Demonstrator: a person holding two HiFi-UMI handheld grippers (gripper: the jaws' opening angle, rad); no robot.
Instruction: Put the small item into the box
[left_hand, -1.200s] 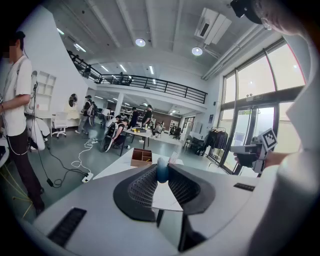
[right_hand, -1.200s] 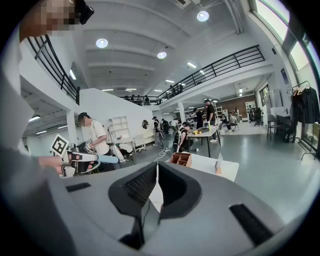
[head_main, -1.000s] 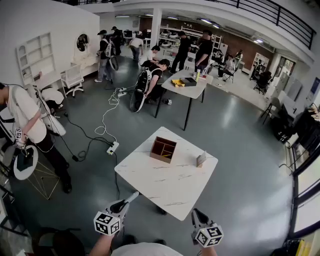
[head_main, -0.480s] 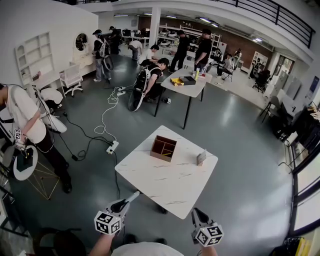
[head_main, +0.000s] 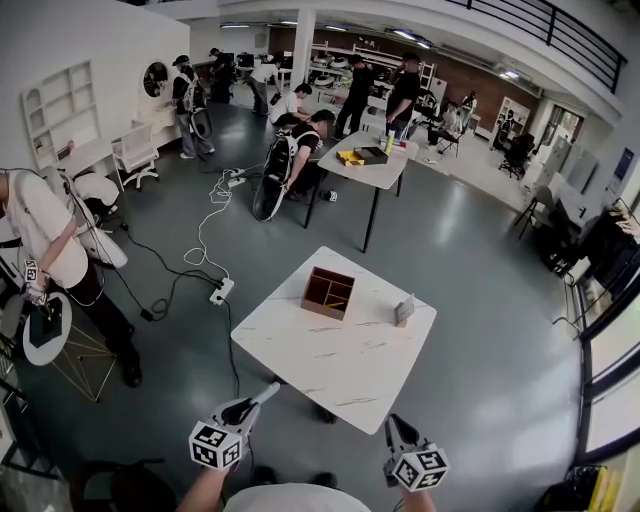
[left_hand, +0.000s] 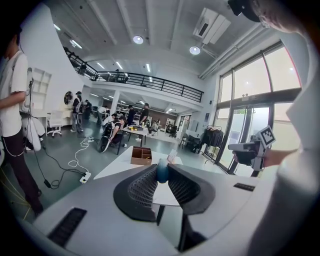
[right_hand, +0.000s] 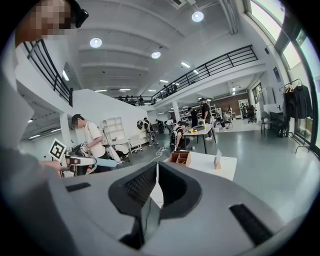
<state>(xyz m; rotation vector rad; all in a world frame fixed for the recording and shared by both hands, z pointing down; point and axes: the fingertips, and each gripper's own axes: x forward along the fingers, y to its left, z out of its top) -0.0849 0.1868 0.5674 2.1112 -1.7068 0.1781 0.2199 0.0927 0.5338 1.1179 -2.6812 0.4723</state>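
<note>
A wooden box (head_main: 328, 292) with open compartments stands on the far part of a white marble table (head_main: 330, 365); it also shows in the left gripper view as the box (left_hand: 141, 155) and in the right gripper view as the box (right_hand: 179, 157). My left gripper (head_main: 266, 392) hangs short of the table's near edge, shut on a small blue item (left_hand: 162, 172) pinched at its tips. The right gripper view shows that left gripper (right_hand: 75, 162) with the blue item (right_hand: 106, 162) sticking out. My right gripper (head_main: 390, 424) is off the near right edge, its jaws shut with nothing between them.
A small card stand (head_main: 404, 311) sits right of the box. A power strip and cables (head_main: 222, 291) lie on the floor left of the table. A person (head_main: 45, 250) stands at the far left. Another table (head_main: 372, 160) with several people around it is farther back.
Both grippers hold the same place. The view has shifted slightly, so the table and box sit a little higher. People at the back left have walked further left.
</note>
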